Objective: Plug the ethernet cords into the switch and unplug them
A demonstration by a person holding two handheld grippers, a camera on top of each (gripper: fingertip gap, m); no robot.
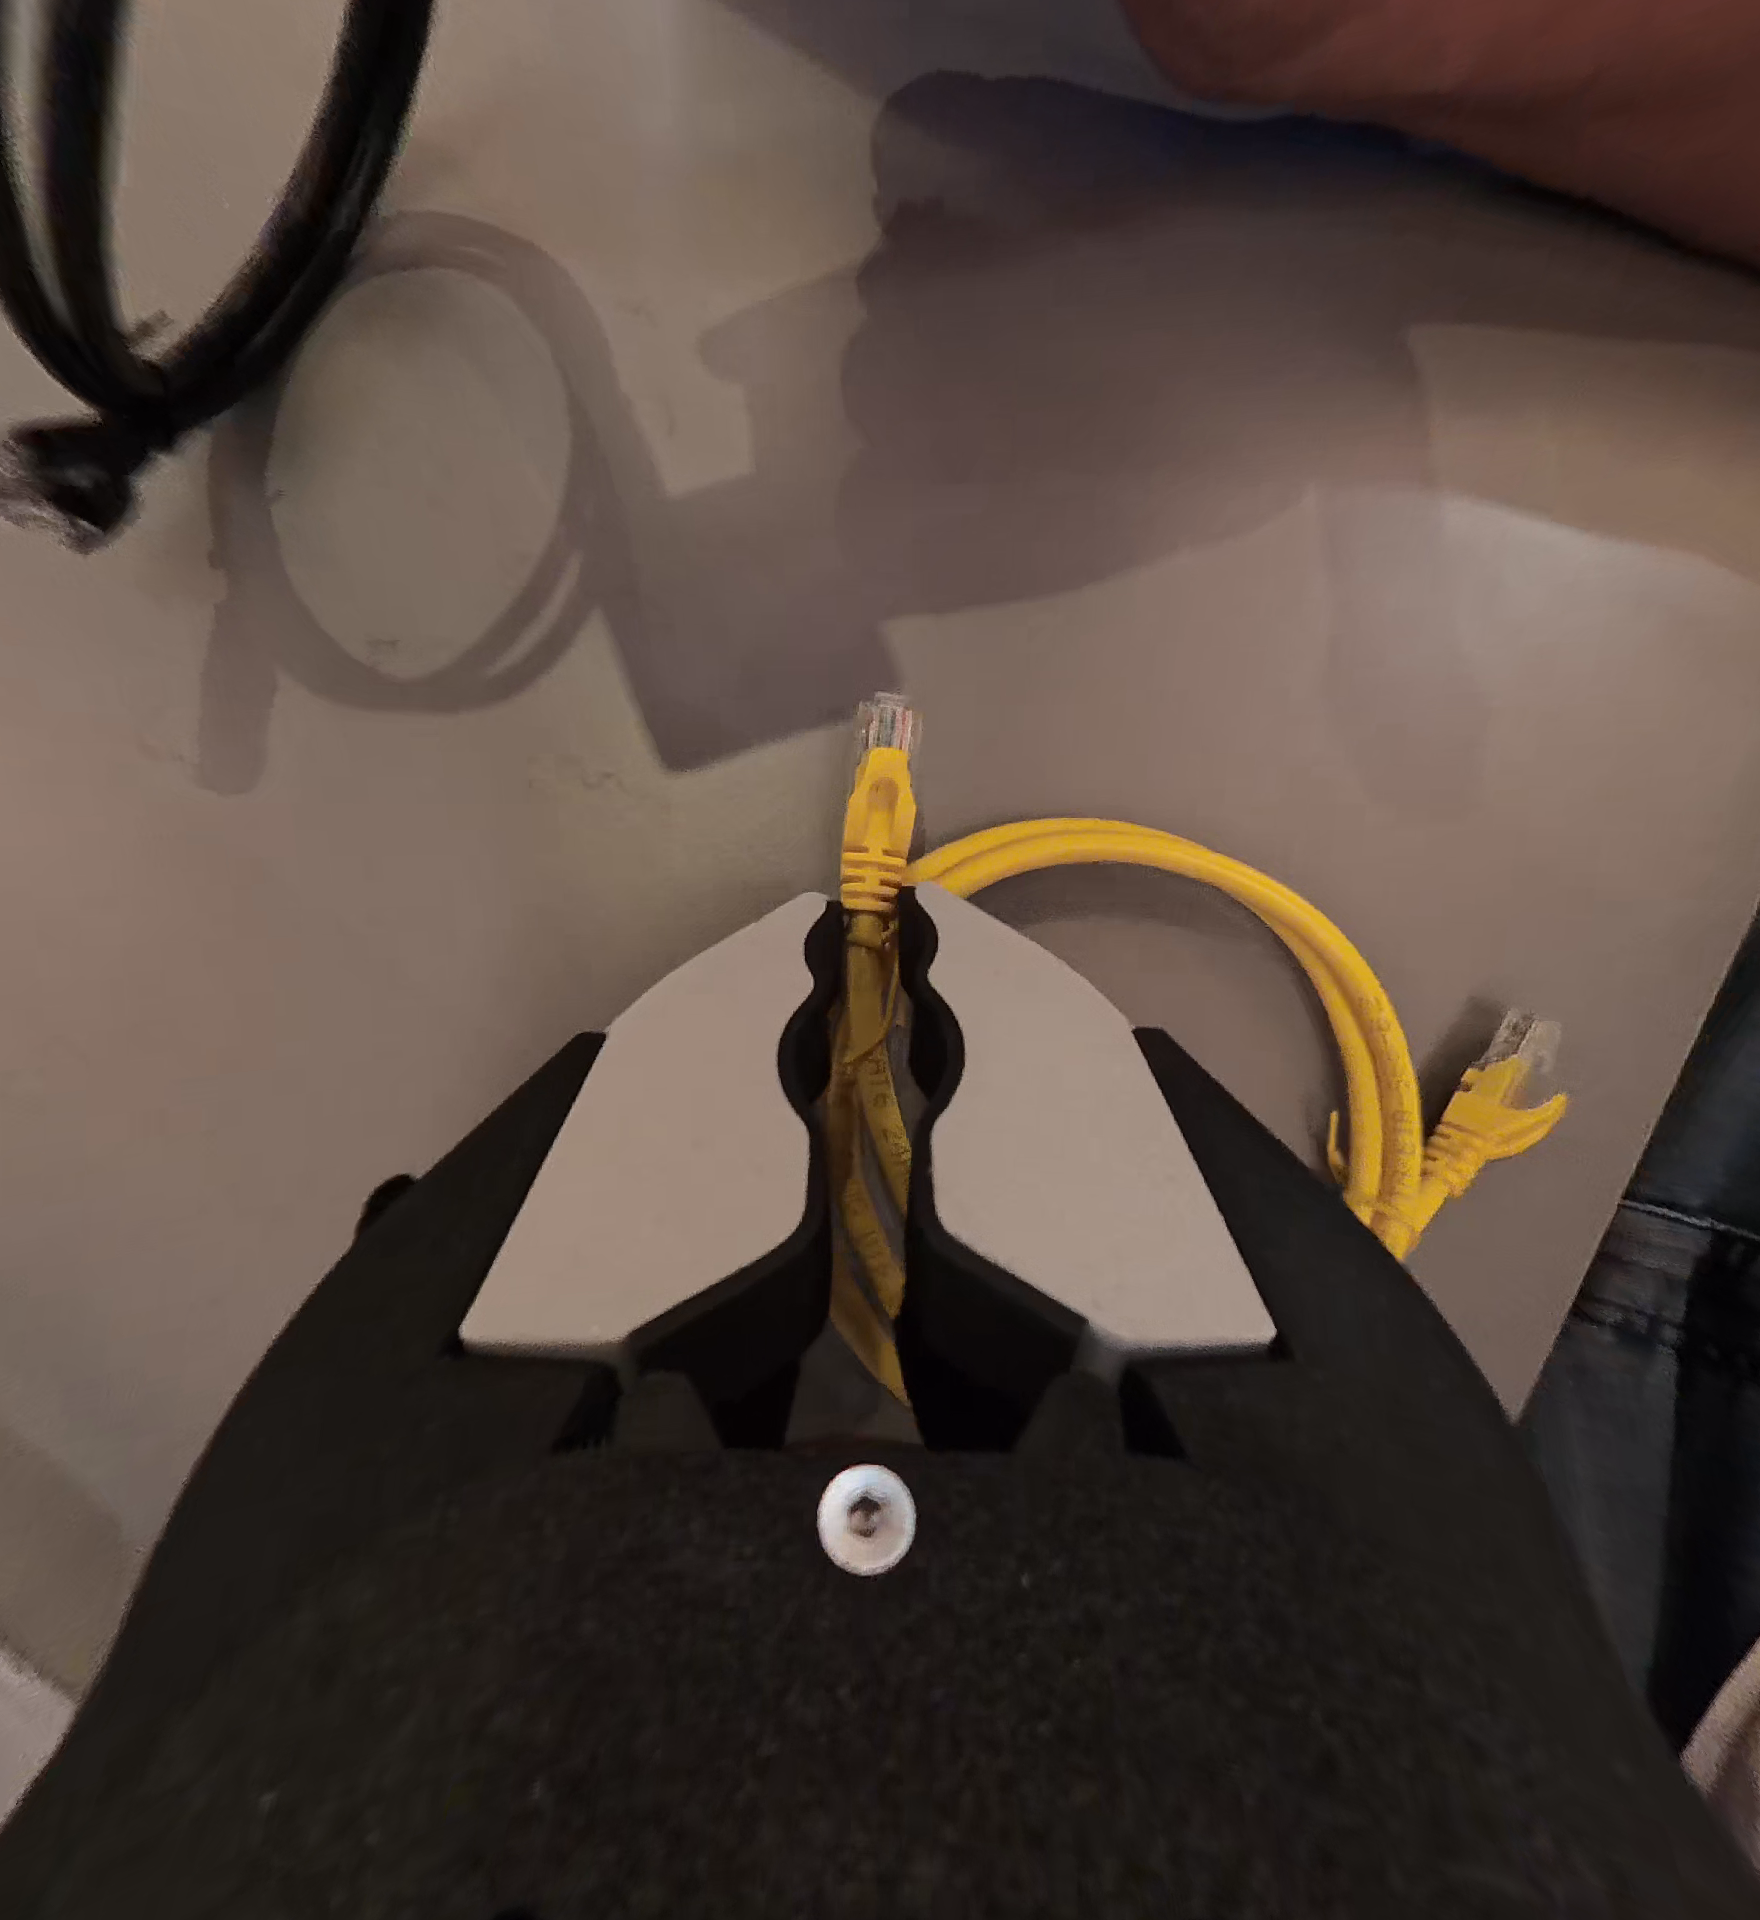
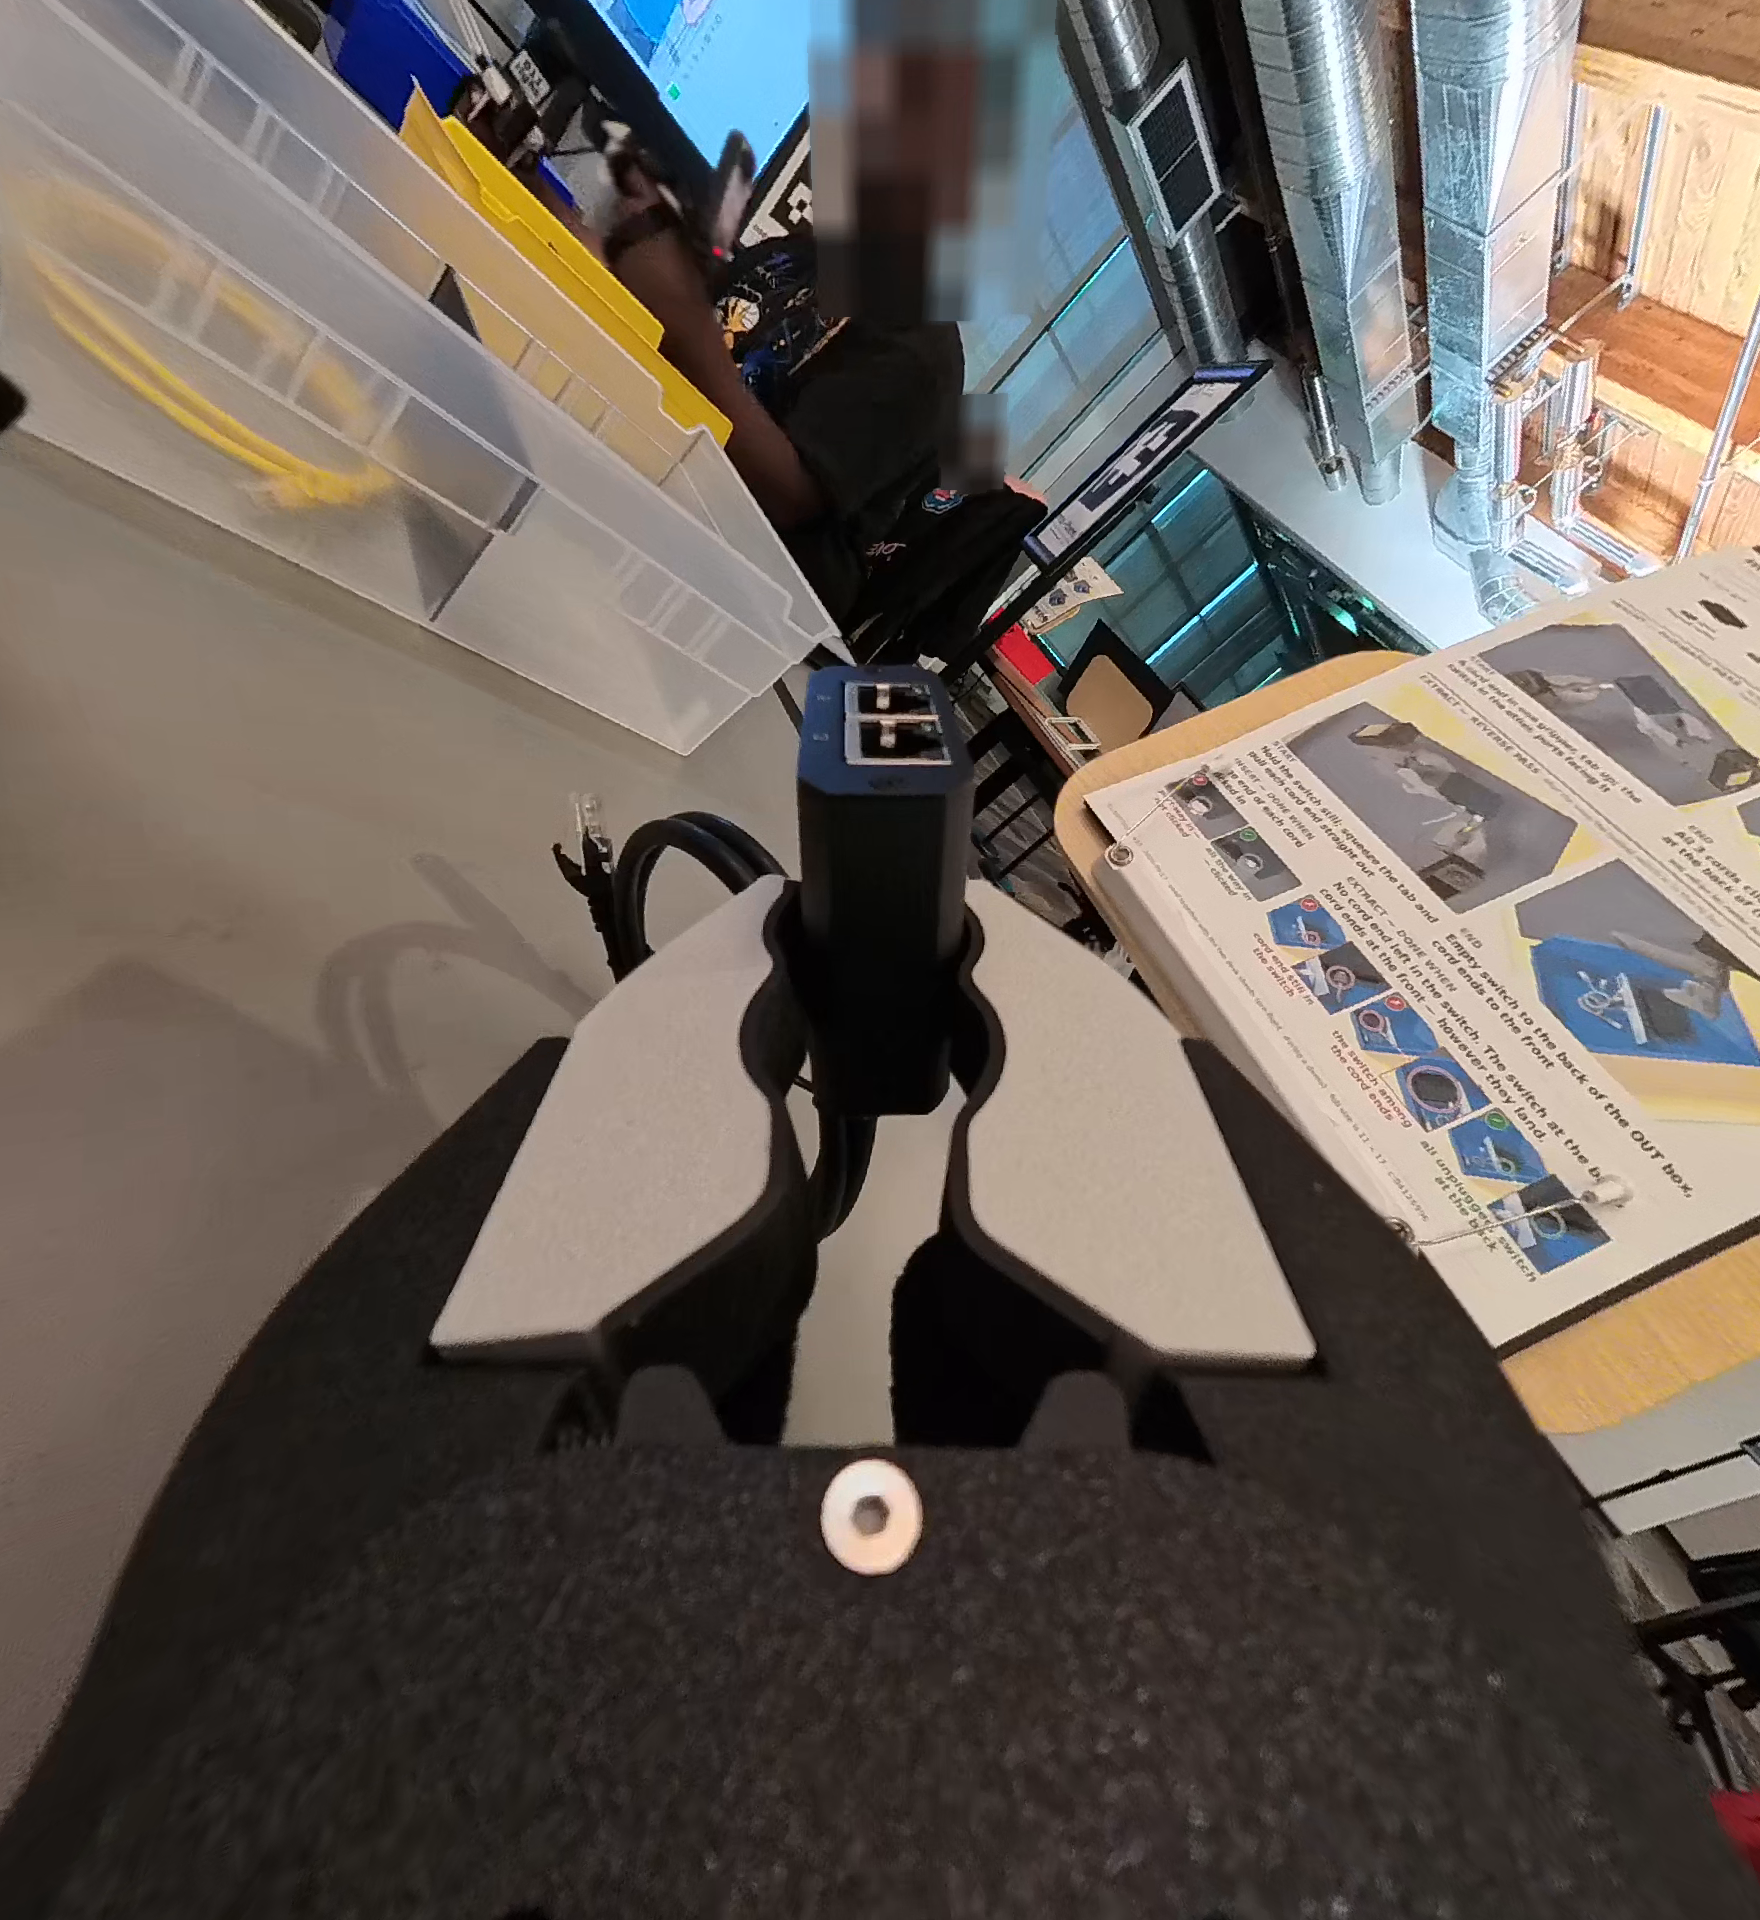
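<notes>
In the left wrist view my left gripper (image 1: 871, 904) is shut on a yellow ethernet cord (image 1: 1271, 914), gripping it just behind the boot. Its clear plug (image 1: 881, 769) sticks out forward above the grey table (image 1: 232, 1039). The cord's loop and second plug (image 1: 1489, 1091) hang to the right. In the right wrist view my right gripper (image 2: 876, 935) is shut on a black switch (image 2: 881, 862). The switch stands out between the pads, and its two empty ports (image 2: 891, 722) face away from me. A coiled black cord (image 2: 668, 862) with a clear plug (image 2: 590, 821) lies behind and under the switch.
The black cord also shows blurred in the left wrist view (image 1: 232, 260). Clear plastic bins (image 2: 543, 499) stand at the table's far side, one holding yellow cord (image 2: 211, 395). An instruction sheet (image 2: 1478, 935) lies on a side table to the right. A person (image 2: 855, 436) sits beyond. Tip to tip, the grippers are about 15 centimeters apart.
</notes>
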